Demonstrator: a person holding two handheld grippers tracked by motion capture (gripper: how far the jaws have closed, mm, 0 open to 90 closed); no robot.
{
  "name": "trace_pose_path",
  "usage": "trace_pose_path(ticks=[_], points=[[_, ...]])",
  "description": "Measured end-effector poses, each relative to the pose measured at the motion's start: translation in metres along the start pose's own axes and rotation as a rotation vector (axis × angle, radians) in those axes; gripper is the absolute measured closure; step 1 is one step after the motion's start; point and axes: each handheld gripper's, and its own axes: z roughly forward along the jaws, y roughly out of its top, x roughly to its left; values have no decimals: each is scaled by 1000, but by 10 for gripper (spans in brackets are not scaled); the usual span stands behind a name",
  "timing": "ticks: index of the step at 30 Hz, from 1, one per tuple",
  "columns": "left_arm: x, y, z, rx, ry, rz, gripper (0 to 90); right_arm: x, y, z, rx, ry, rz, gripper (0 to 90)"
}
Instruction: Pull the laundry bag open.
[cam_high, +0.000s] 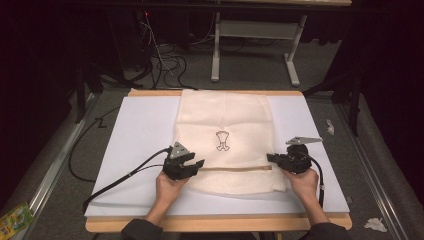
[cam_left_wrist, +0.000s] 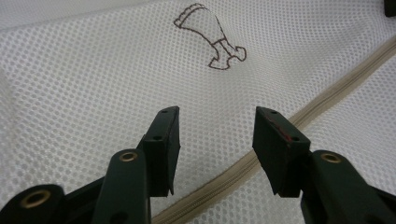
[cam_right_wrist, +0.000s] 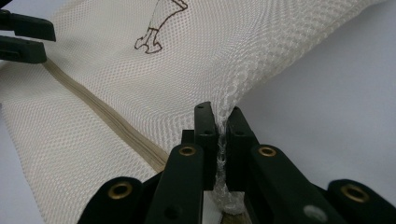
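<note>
A cream mesh laundry bag (cam_high: 225, 125) lies flat on the white board, with a brown drawn motif (cam_high: 222, 140) at its middle and a tan zipper (cam_high: 235, 168) running across near its front edge. My left gripper (cam_high: 197, 165) hovers at the bag's left edge by the zipper's end; in the left gripper view my left gripper (cam_left_wrist: 217, 133) is open above the mesh bag (cam_left_wrist: 93, 84) and zipper (cam_left_wrist: 327, 95), with nothing between its fingers. My right gripper (cam_high: 271, 158) is at the bag's right edge. The right gripper view has my right gripper (cam_right_wrist: 220, 122) shut on a pinched fold of the mesh bag (cam_right_wrist: 187, 56).
The white board (cam_high: 140, 135) rests on a wooden tabletop (cam_high: 215, 222). Black cables (cam_high: 125, 175) trail off the left side. Behind the table stand a grey metal frame (cam_high: 255, 45) and loose wires on the floor. Scraps of litter (cam_high: 15, 217) lie at the floor's lower corners.
</note>
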Motion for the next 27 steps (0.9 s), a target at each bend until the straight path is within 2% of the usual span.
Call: trace_pose_path(ticks=[2,6,8,12,15,19,27], points=[[-5,2,2,7,-6,20,518,0,1,0,-6,5,-4,877],[-13,7,6,4,-33,28,524,2,3,0,-10,13,3,877],[-13,8,10,17,-31,39,529,2,4,0,-13,17,1,877],[-16,7,14,24,-46,21,533,5,4,-1,-14,14,-14,877],[-20,10,15,37,-52,44,536,4,4,-1,-17,27,-9,877],[-25,15,17,33,-68,40,536,4,4,-2,-25,41,3,877],[-36,19,24,35,-95,59,542,4,7,-3,-35,55,5,877]])
